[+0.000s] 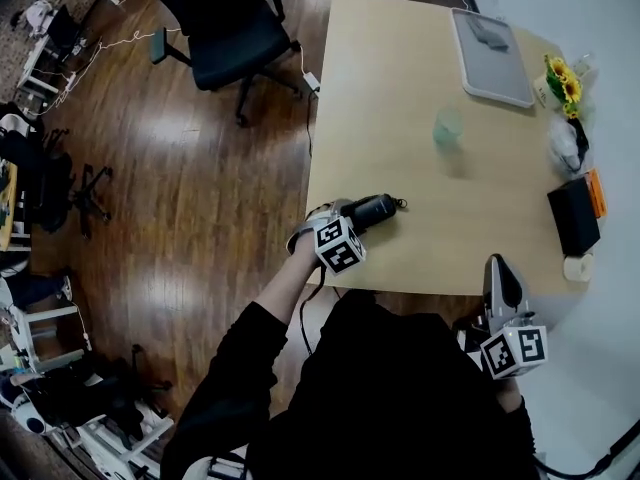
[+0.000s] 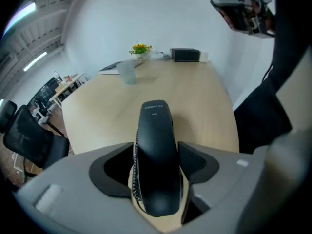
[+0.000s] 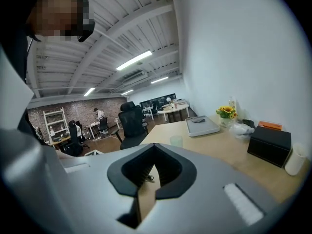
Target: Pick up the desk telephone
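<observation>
The black telephone handset [image 1: 372,211] lies on the pale wooden table [image 1: 400,88] close to its near left edge. My left gripper [image 1: 348,215] points steeply down over it, open. In the left gripper view the handset [image 2: 157,150] runs lengthwise between the two pads [image 2: 196,161], and its coiled cord [image 2: 136,172] shows in the gap on the left side. No phone base is in sight. My right gripper [image 1: 501,268] hovers at the table's near right edge; in the right gripper view its fingertips [image 3: 155,146] meet with nothing between them.
On the table stand a translucent cup [image 1: 448,128], a grey tray [image 1: 490,58] at the far end, sunflowers [image 1: 563,80], a black box [image 1: 573,216] and a white roll [image 1: 578,267] along the right side. A black office chair [image 1: 232,30] stands on the wooden floor to the left.
</observation>
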The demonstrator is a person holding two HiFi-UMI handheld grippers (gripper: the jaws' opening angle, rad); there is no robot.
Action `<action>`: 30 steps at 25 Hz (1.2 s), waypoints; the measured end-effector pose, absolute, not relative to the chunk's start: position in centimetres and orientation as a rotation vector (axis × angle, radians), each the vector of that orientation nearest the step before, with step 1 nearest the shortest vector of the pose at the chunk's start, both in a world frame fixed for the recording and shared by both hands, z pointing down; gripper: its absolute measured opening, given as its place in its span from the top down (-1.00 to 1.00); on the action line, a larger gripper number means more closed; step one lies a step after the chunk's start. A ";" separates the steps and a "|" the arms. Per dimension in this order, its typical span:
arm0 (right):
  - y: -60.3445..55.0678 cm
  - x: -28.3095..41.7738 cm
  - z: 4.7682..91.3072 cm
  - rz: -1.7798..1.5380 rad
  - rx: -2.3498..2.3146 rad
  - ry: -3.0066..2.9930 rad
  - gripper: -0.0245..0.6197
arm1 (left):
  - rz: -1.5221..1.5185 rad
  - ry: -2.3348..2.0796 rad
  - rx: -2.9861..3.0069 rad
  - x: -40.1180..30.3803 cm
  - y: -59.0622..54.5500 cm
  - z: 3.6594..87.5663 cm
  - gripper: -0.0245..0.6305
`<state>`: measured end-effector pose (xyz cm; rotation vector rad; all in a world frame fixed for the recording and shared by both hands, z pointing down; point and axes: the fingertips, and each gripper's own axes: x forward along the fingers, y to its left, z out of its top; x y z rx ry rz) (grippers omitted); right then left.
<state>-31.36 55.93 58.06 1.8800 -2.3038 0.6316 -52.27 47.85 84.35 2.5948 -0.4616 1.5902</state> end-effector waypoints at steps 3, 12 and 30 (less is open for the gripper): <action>53.7 -31.7 58.6 0.662 1.859 -2.298 0.92 | 1.600 -0.331 2.553 -51.8 48.2 85.1 0.12; 48.5 -30.0 58.5 0.661 1.760 -2.413 0.92 | 1.626 -0.297 2.404 -50.2 48.4 87.4 0.17; 44.9 -26.5 57.9 0.676 1.750 -2.517 0.92 | 0.759 -1.221 2.387 -50.5 44.9 67.5 0.13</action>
